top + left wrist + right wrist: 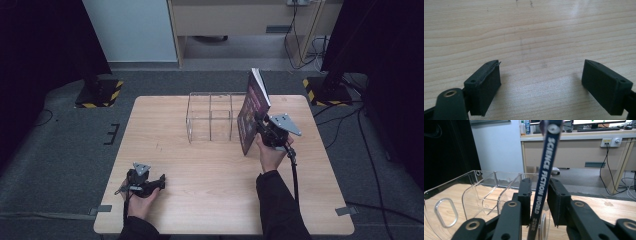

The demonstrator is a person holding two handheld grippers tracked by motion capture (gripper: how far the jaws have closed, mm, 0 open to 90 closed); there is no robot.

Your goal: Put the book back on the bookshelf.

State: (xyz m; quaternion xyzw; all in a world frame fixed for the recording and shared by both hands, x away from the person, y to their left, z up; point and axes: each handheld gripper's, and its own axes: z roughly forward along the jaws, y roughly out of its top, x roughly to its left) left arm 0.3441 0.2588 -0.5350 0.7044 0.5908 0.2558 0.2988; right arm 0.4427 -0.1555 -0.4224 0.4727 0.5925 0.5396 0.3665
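Note:
A thin dark book (pixel 252 112) stands on edge, leaning, at the right end of a clear acrylic organizer (pixel 210 117) on the wooden table (pixel 200 170). In the right gripper view its blue spine (pixel 544 170) reads "Science Fiction World". My right gripper (pixel 260 129) straddles that spine from the near side. Its jaws (pixel 539 200) stand just off the spine on both sides, so it is open with the book between them. My left gripper (pixel 159 183) rests in a hand near the table's front left. It is open (pixel 541 85) over bare wood.
The organizer's dividers (pixel 499 192) form open compartments left of the book. Black stands with yellow-striped bases (pixel 97 92) sit on the floor beyond both far corners. A desk and cables (pixel 609 170) lie behind the table.

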